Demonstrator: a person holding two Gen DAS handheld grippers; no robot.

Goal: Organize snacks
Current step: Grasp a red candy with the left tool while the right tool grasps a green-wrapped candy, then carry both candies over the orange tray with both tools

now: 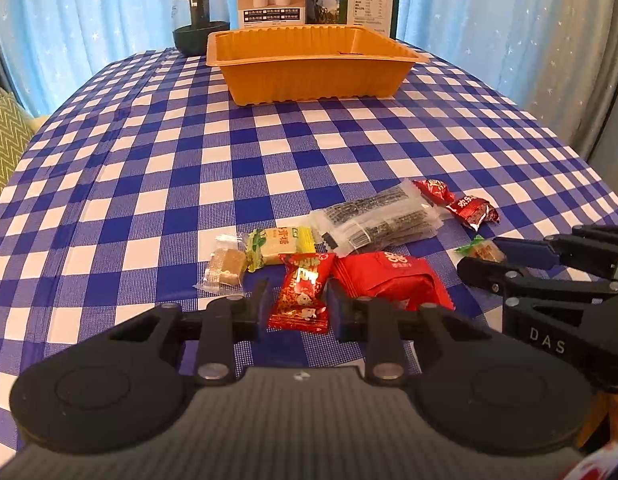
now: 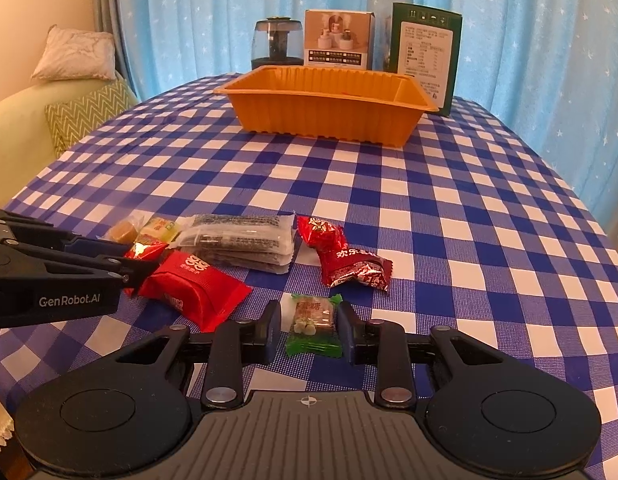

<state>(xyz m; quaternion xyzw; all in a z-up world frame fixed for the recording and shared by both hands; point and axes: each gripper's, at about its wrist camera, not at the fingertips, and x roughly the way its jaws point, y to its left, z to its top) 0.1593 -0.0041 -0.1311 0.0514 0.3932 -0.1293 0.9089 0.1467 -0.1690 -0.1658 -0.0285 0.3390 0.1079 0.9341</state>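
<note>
Both grippers down at the snack pile, near edge of the blue-and-white checked bench [image 1: 189,160].

Left gripper [image 1: 297,300]: fingers closed in on a small red foil-wrapped candy with a cartoon print [image 1: 299,296], pads against both sides of the wrapper. It sits just beside the bigger red plastic snack pouch [image 1: 385,276].

Right gripper [image 2: 309,328]: fingers pinched on a small green-edged wrapped candy with a brown centre [image 2: 313,326], flat on the cloth, apart from the pile.

Target looks like the ribbed orange plastic tray [image 2: 329,108] at the far end, well apart from the snacks. Pinching across the short side likely keeps crinkly wrappers from slipping.

Right view shows the left gripper side-on, fingers clamped on the red candy. Left view shows the right gripper the same way, candy at its tip. Tray floor mostly hidden in both; contents unclear.
</note>
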